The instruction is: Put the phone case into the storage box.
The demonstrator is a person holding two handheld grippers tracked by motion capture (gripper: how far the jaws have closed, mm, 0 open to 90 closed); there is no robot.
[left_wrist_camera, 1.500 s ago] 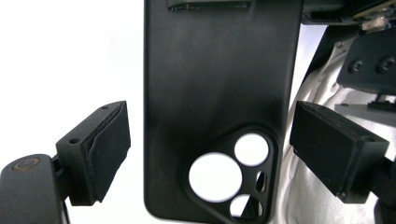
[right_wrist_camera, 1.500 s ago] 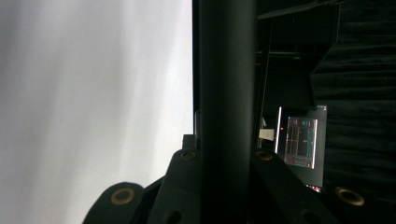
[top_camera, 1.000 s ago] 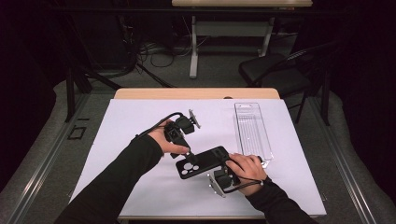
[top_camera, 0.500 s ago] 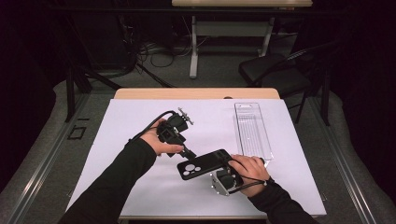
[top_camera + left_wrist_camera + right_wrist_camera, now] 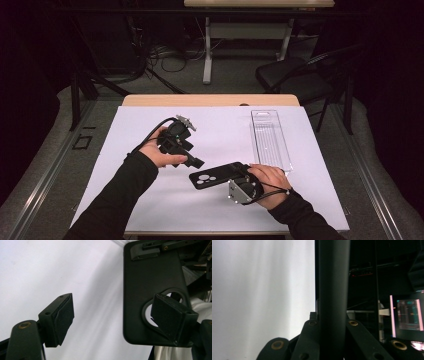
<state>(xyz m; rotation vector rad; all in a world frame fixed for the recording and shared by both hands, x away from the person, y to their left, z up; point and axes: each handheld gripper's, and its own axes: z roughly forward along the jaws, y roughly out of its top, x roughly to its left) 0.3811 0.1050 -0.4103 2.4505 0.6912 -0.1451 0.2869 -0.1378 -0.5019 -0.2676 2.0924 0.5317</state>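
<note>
A black phone case (image 5: 216, 176) with a camera cutout is held above the white table cover (image 5: 150, 200). My right gripper (image 5: 242, 176) is shut on its right end; in the right gripper view the case (image 5: 333, 290) stands edge-on between the jaws. My left gripper (image 5: 195, 162) is open just left of the case, with nothing between its jaws. In the left gripper view the case (image 5: 150, 290) lies beyond the right pad (image 5: 170, 317), and the left pad (image 5: 61, 317) hangs over bare white cover.
A clear plastic package tray (image 5: 269, 139) lies at the right of the table. A wooden table edge (image 5: 210, 100) runs along the back. A black chair (image 5: 295, 77) and a desk frame (image 5: 207, 50) stand beyond the table.
My left gripper has drawn back to the left, off the case, and now stands open beside it. The right gripper still holds the case, shifted slightly.
</note>
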